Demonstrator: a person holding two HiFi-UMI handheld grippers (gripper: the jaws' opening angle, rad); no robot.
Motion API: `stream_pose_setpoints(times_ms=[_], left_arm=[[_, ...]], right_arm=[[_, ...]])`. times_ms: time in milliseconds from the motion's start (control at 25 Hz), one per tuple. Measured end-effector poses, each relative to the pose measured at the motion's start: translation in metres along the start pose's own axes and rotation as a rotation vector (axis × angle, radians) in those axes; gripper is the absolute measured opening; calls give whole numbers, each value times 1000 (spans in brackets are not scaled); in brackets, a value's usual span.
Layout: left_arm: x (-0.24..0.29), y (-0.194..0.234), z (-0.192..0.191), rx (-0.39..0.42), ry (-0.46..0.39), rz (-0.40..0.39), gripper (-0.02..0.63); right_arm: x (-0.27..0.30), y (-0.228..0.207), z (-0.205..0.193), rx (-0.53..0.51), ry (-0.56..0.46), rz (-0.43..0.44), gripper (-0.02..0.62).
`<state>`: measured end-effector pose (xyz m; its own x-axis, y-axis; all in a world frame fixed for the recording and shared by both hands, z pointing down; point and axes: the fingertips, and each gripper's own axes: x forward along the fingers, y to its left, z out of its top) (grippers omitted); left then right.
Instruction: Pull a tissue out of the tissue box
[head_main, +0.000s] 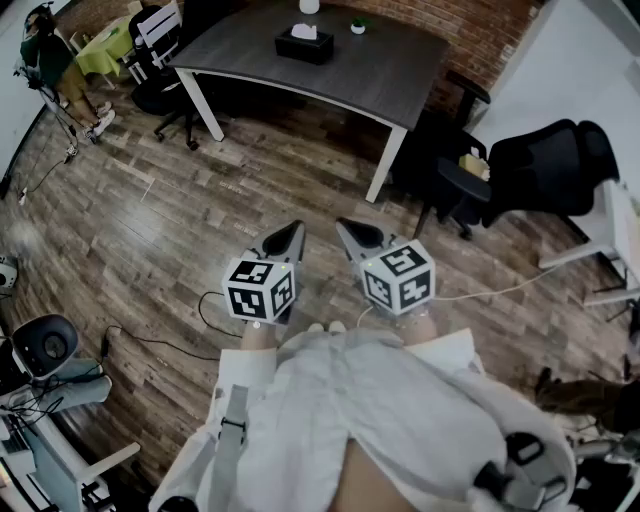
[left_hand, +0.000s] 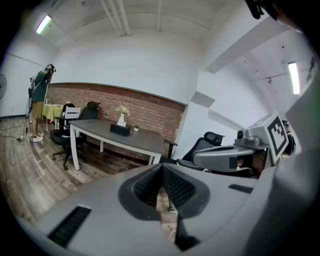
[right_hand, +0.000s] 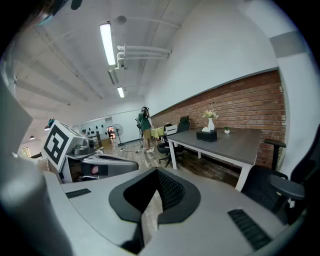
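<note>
The black tissue box (head_main: 304, 45) with a white tissue sticking out of its top sits near the far edge of a dark grey table (head_main: 400, 90), well across the room from me. It also shows small in the left gripper view as the tissue box (left_hand: 120, 130) and in the right gripper view as the tissue box (right_hand: 206, 135). My left gripper (head_main: 295, 231) and right gripper (head_main: 344, 226) are held side by side close to my body, over the wooden floor, pointing toward the table. Both stand shut with nothing between the jaws.
A white vase (head_main: 309, 6) and a small pot (head_main: 357, 27) stand behind the box. Black office chairs (head_main: 540, 170) sit to the table's right, more chairs (head_main: 160, 90) to its left. A person (head_main: 50, 55) stands far left. Cables (head_main: 150, 340) lie on the floor.
</note>
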<state>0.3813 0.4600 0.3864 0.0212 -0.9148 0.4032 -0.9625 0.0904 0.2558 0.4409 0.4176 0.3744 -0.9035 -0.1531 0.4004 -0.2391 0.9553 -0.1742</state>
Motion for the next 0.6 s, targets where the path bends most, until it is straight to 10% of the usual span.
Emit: stream_pose_setpoints(times_ms=[600], left_arm=[[2, -20, -20, -48, 16, -49, 5]], right_arm=[[-15, 2, -15, -4, 0, -16, 2]])
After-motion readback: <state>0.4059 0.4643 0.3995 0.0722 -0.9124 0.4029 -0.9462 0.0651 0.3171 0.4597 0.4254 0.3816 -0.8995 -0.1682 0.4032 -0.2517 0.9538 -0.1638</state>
